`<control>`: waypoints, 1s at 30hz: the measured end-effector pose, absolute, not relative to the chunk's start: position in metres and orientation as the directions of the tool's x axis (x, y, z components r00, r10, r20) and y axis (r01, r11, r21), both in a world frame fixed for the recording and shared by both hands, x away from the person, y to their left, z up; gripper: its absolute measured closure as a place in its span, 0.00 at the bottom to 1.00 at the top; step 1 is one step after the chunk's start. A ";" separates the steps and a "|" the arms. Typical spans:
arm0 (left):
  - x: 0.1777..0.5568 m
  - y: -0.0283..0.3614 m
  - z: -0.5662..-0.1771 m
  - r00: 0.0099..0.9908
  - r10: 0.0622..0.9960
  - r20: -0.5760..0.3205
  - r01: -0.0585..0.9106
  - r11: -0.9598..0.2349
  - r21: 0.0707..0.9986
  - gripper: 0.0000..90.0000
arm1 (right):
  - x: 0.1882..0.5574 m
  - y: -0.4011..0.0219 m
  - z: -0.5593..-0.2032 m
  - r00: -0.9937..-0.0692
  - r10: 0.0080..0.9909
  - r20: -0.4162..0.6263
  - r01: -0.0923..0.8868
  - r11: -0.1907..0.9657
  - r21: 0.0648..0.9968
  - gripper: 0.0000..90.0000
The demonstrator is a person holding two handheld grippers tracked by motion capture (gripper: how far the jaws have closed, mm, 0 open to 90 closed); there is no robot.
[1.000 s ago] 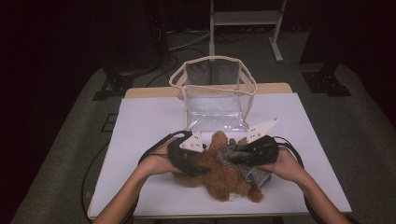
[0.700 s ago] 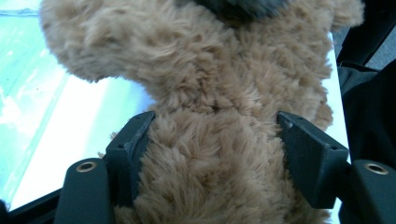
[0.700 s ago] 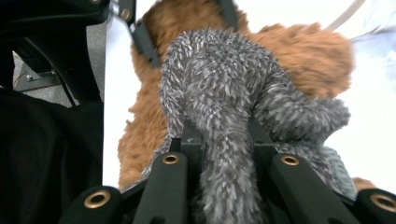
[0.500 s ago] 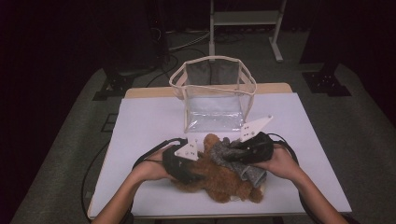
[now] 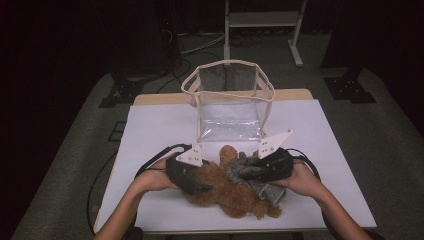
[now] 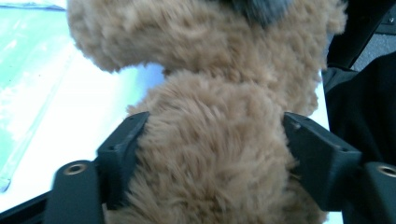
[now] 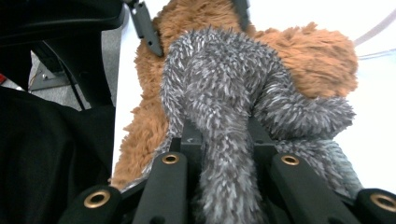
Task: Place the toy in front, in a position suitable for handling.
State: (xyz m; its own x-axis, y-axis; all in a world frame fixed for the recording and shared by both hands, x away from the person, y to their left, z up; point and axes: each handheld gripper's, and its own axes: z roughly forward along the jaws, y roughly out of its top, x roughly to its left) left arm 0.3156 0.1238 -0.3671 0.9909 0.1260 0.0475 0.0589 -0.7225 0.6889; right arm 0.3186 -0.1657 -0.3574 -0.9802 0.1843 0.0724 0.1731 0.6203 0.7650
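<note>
A brown plush toy [image 5: 225, 195] lies on the white table [image 5: 160, 130] near its front edge, with a grey furry piece [image 5: 242, 170] draped over its right side. My left gripper [image 5: 202, 185] comes in from the left. Its jaws have just been opening a little, but in the left gripper view the left gripper [image 6: 215, 122] still presses brown fur [image 6: 210, 154] on both sides. My right gripper [image 5: 248, 172] comes in from the right. The right gripper view has the right gripper [image 7: 224, 135] shut on the grey fur [image 7: 219, 79], with brown plush [image 7: 308, 56] behind.
A clear plastic bag with beige trim [image 5: 227, 64] stands open-topped at the middle back of the table, just beyond the toy. Black cables loop from both grippers over the tabletop. Dark floor and stand legs surround the table.
Both hands have drawn the plush toy slightly toward the front edge. The left gripper has slid left along the toy; the right gripper has hardly moved.
</note>
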 end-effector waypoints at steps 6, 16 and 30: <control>0.309 0.127 -0.369 0.991 0.121 0.053 0.051 -0.722 0.690 0.37 | 0.321 -0.184 -0.355 -0.971 0.225 0.081 0.205 0.608 0.767 0.82; 0.299 0.133 -0.366 0.994 0.093 0.050 0.034 -0.730 0.683 0.39 | 0.324 -0.214 -0.353 -0.946 0.312 0.090 0.266 0.587 0.765 0.82; 0.299 0.136 -0.369 0.993 0.102 0.058 0.032 -0.710 0.703 0.39 | 0.330 -0.218 -0.352 -0.938 0.335 0.091 0.283 0.584 0.761 0.81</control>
State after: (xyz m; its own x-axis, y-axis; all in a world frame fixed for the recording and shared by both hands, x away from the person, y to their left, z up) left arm 0.2986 0.1361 -0.3693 0.9931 0.1021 0.0579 0.0320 -0.7104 0.7031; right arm 0.3301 -0.2178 -0.3524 -0.9378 0.3351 0.0910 0.2826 0.5844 0.7606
